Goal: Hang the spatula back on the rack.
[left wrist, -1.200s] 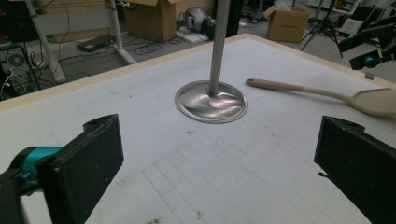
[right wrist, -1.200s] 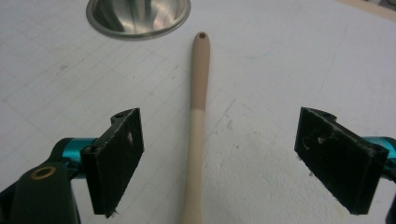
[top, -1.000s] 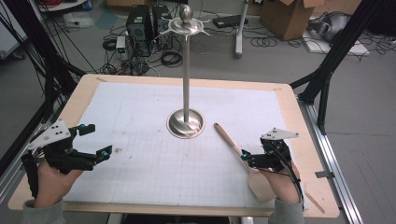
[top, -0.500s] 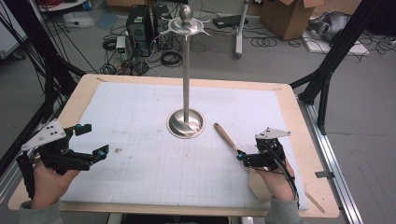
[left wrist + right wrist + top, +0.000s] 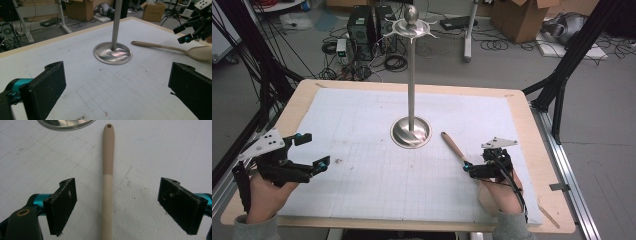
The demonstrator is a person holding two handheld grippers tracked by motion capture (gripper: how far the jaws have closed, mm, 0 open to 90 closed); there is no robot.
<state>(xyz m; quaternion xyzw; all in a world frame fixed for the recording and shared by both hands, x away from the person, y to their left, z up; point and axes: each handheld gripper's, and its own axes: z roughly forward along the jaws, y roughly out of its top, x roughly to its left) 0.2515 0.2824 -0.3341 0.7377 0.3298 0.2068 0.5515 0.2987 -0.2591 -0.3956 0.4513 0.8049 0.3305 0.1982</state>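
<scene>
Currently the right gripper (image 5: pixel 113 205) sits low over the wooden spoon (image 5: pixel 108 170) with its jaws spread wide, one on either side of the handle and touching nothing, so a squeeze should catch the shaft squarely. That spoon lies flat on the white grid mat (image 5: pixel 362 125) toward the table's right edge, its handle tip pointing at the base of the steel hanging stand (image 5: pixel 411 131), probably ready for lifting to a hook. Meanwhile the left gripper (image 5: pixel 309 152) hovers wide open and empty near the left edge, clear of the work.
</scene>
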